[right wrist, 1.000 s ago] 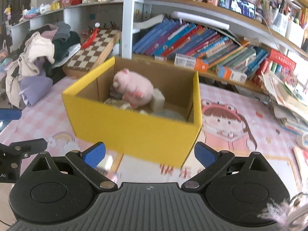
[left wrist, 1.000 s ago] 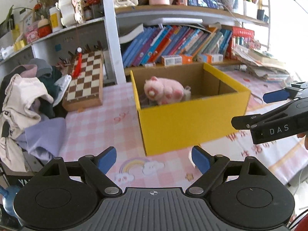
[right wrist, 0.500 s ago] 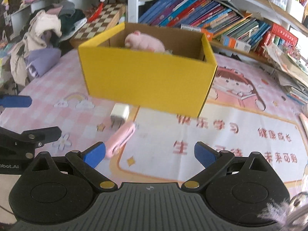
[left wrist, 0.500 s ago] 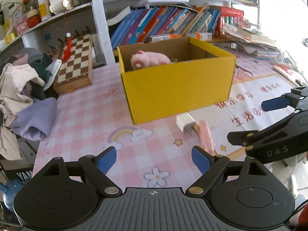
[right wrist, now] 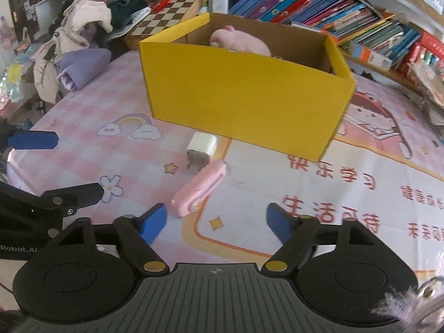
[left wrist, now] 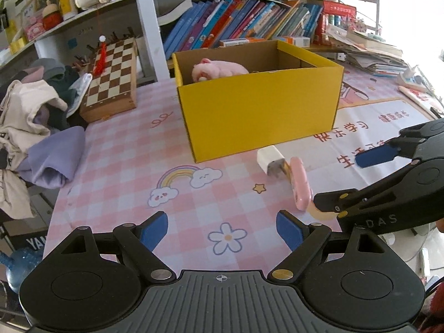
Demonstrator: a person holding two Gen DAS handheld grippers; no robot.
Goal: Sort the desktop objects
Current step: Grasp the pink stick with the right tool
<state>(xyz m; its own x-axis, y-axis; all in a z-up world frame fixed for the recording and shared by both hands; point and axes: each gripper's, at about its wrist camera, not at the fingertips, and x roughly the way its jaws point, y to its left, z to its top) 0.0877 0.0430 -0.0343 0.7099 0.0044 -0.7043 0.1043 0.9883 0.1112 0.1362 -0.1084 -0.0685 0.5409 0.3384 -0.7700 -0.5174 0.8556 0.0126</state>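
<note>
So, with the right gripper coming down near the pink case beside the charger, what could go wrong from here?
1. The right gripper is closing with nothing between its jaws; the pink case lies ahead of its left finger, so it may shut on air or push the case.
2. The white charger seems to touch the case, so it may be dragged.
3. The left gripper hovers open close by; the two could collide.

- The left hand-held gripper (left wrist: 222,229) tilts down toward the worktop (left wrist: 125,172) with its jaws spread wide and nothing between them.
- The right hand-held gripper (right wrist: 216,222) also tilts down over the worktop, just beside the left one; its jaws are closing with nothing between them.
</note>
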